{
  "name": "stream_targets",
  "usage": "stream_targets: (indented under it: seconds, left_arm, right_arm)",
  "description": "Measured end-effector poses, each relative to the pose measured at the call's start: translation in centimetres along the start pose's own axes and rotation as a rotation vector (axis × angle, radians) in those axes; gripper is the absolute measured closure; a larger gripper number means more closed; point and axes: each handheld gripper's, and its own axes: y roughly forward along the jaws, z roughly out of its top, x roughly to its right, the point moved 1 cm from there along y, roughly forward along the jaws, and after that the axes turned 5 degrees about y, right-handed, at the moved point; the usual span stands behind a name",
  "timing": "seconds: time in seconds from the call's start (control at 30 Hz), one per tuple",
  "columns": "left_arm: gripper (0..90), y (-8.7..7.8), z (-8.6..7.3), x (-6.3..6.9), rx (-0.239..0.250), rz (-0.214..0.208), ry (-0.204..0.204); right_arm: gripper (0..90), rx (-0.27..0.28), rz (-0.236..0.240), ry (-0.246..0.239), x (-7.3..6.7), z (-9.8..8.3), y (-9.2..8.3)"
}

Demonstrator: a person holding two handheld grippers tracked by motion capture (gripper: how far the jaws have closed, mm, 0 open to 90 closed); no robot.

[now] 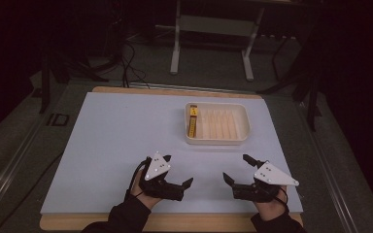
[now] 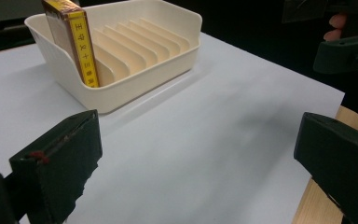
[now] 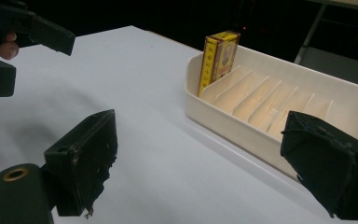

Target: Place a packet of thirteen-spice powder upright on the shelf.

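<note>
Both my jaws spread wide, empty, at the near edge of the tabletop: left gripper, right gripper. Ahead toward the far right sits the slotted tray. Yellow box stands on edge in its leftmost slot, long axis near-to-far, roughly midway between grippers.

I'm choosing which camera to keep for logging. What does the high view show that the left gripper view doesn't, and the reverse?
The high view alone takes in the floor beyond the table with a grey metal stand, the table's whole white top, and both forearms, with the left gripper and right gripper open and empty near the front edge. The left gripper view alone gives the printed characters on the yellow box's spine and the tray's side wall. Both show the box upright in the ribbed tray's end slot.
</note>
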Motion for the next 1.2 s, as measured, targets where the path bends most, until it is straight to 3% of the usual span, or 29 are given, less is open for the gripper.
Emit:
stream_targets:
  seconds: [0.1,0.2,0.33,0.6,1.2]
  left_arm:
    - [1.8,0.1,-0.6,-0.1,0.012,-0.024,0.023]
    - [1.8,0.2,-1.2,-0.1,-0.013,-0.045,0.032]
    - [1.8,0.2,-1.8,-0.4,-0.026,-0.037,0.019]
    - [1.8,-0.1,-2.3,-0.9,0.018,-0.030,-0.005]
    - [1.8,-0.8,-2.6,-1.4,0.055,-0.038,0.011]
  right_arm:
    - [10.9,-0.002,0.002,-0.002,0.0,0.0,0.0]
    - [10.9,-0.004,0.005,-0.002,-0.1,-0.1,0.1]
    - [10.9,-0.006,0.005,-0.003,-0.1,-0.1,0.1]
    - [10.9,-0.010,0.009,-0.005,0.0,-0.2,0.1]
    - [10.9,-0.036,0.033,-0.016,0.1,-0.8,0.4]
